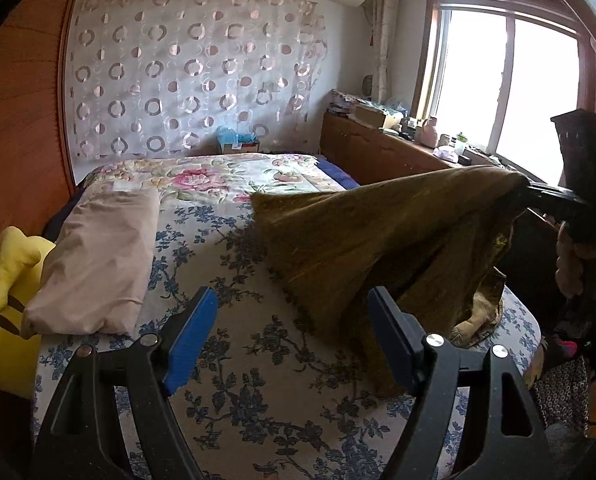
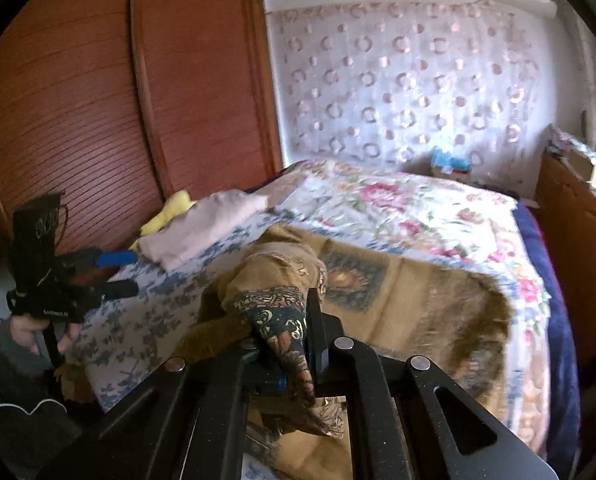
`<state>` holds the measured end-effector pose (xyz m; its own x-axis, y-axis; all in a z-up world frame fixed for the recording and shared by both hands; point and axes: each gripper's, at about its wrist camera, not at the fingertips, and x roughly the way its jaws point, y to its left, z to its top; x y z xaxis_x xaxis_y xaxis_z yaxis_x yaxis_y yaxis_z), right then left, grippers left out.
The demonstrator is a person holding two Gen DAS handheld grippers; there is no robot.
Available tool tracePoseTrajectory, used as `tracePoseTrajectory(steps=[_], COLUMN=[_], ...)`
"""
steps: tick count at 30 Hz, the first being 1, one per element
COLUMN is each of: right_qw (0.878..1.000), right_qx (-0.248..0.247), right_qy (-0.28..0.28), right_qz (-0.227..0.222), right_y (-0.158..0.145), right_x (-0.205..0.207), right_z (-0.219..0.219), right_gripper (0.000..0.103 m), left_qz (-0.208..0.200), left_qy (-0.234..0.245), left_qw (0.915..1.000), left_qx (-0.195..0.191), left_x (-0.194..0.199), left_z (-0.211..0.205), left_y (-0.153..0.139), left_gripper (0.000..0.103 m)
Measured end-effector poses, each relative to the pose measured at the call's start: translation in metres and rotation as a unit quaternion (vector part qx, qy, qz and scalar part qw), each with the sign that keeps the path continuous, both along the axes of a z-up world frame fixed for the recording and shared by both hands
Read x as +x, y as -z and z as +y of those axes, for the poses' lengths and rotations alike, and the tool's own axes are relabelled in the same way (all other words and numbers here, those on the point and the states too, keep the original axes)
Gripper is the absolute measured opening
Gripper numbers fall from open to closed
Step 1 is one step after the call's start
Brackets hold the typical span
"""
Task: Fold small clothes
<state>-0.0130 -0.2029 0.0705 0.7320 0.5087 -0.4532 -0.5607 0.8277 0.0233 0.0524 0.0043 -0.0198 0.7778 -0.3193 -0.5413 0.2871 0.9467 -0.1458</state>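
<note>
An olive-brown patterned scarf (image 1: 386, 240) lies partly on the bed and is lifted at one corner. My right gripper (image 2: 298, 344) is shut on its dark patterned corner (image 2: 285, 320); the rest of the scarf (image 2: 410, 292) spreads over the bed beyond. In the left wrist view the right gripper (image 1: 538, 196) holds that corner up at the right. My left gripper (image 1: 293, 332) is open and empty, hovering over the bed just left of the scarf's near edge. It also shows in the right wrist view (image 2: 125, 272), open, at the left.
The bed (image 1: 233, 360) has a blue floral sheet and a pink floral quilt (image 1: 217, 176). A folded beige cloth (image 1: 101, 260) and a yellow plush (image 1: 9, 292) lie at its left. A wooden wardrobe (image 2: 97, 100) stands left; a cluttered wooden cabinet (image 1: 378, 148) under the window.
</note>
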Motion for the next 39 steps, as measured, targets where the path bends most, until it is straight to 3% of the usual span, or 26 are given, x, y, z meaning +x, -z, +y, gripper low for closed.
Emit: tracePoseTrajectory(steps=[4,8,12,14,22,28,39], right_qw=[0.998,0.987,0.973,0.972,0.982,0.991,0.992], right_qx=[-0.028,-0.064,-0.083,-0.076,-0.072,-0.076,-0.115], right_qy=[0.053,0.131,0.176,0.182,0.164,0.111,0.012], right_qz=[0.015,0.063,0.124,0.124,0.054,0.019,0.058], right_y=[0.005,0.042,0.081,0.086,0.051,0.038,0.077], right_x=[-0.007,0.006,0.017,0.011,-0.019,-0.022,0.009], right_z=[-0.033,-0.074,-0.100,-0.105,-0.085,-0.049,0.010], right_gripper=[0.006,0.008,0.034,0.037,0.046,0.051,0.053], left_qz=[0.000,0.000,0.003,0.004,0.004,0.003,0.006], left_qy=[0.006,0.009,0.012,0.013,0.016,0.017,0.014], left_qw=[1.0000,1.0000,0.9999,0.9999,0.9997,0.9996,0.9997], left_qx=[0.002,0.002,0.006,0.008,0.018,0.023,0.021], left_x=[-0.001,-0.001,0.002,0.003,0.004,0.001,-0.002], left_z=[-0.005,-0.008,-0.011,-0.013,-0.021,-0.024,-0.024], left_y=[0.001,0.001,0.002,0.003,0.005,0.007,0.013], left_gripper=[0.078,0.078,0.078,0.078,0.078,0.078,0.079])
